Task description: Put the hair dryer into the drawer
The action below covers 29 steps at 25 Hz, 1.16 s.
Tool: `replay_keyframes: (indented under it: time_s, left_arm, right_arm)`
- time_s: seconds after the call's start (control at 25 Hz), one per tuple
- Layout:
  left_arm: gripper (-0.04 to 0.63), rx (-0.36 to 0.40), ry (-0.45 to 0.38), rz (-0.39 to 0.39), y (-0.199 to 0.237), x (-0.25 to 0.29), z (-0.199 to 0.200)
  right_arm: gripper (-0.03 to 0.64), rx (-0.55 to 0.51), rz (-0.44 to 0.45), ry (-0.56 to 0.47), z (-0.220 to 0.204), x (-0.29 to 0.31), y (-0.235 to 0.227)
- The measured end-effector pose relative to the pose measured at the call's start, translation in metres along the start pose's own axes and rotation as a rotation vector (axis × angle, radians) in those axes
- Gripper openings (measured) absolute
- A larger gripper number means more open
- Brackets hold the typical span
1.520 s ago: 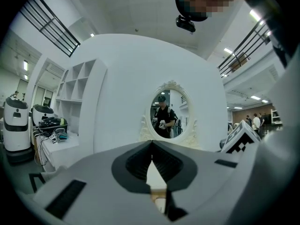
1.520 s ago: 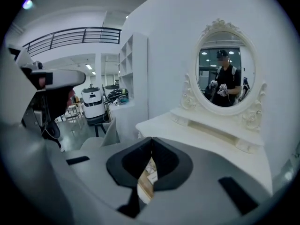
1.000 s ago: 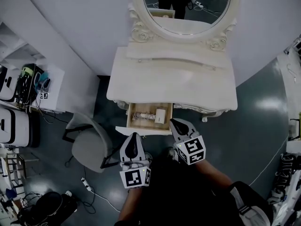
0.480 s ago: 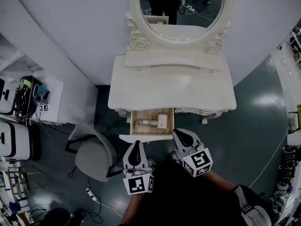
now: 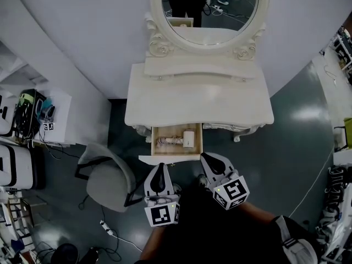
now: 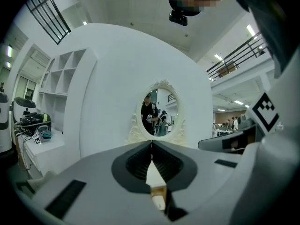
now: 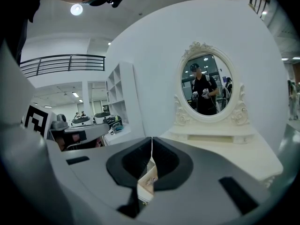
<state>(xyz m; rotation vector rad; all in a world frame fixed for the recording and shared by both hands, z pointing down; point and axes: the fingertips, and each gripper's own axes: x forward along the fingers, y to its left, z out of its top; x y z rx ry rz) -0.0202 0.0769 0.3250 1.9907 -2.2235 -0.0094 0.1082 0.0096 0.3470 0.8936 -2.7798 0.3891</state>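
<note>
The wooden drawer (image 5: 176,154) of the white dressing table (image 5: 198,100) stands pulled out. Inside it lies the white hair dryer (image 5: 171,142), with a white block-shaped part (image 5: 189,139) at its right. Both grippers hover in front of the drawer, apart from it. My left gripper (image 5: 159,168) is shut and holds nothing; its tips meet (image 6: 151,144) pointing at the mirror. My right gripper (image 5: 205,157) is just off the drawer's front right corner, also shut and holding nothing (image 7: 151,139). A sliver of the drawer shows below its jaws.
A grey chair (image 5: 107,177) stands left of the drawer, close to my left gripper. A white side shelf with gear (image 5: 33,111) sits further left. The oval mirror (image 5: 209,4) rises behind the tabletop. Cables lie on the dark floor (image 5: 308,147).
My right gripper has drawn back from the drawer's right edge and lifted a little. The left gripper has stayed about where it was. The drawer stays pulled out.
</note>
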Motion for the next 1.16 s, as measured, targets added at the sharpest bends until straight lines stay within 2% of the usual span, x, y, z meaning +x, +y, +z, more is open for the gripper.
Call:
replay_keyframes:
  time_s: [0.6,0.92,1.16]
  left_arm:
    - [0.025,-0.011,-0.017,0.017,0.002,-0.007,0.003]
    - [0.025,-0.012,-0.021,0.023,0.001,-0.011,0.004]
    - [0.025,-0.013,-0.026,0.024,-0.002,-0.015,0.002]
  right_arm:
    - [0.031,-0.039,0.005,-0.015,0.006,-0.004,0.005]
    - [0.031,-0.024,0.019,-0.011,-0.001,-0.008,0.008]
    - [0.031,-0.058,0.020,-0.015,0.003,-0.013,0.011]
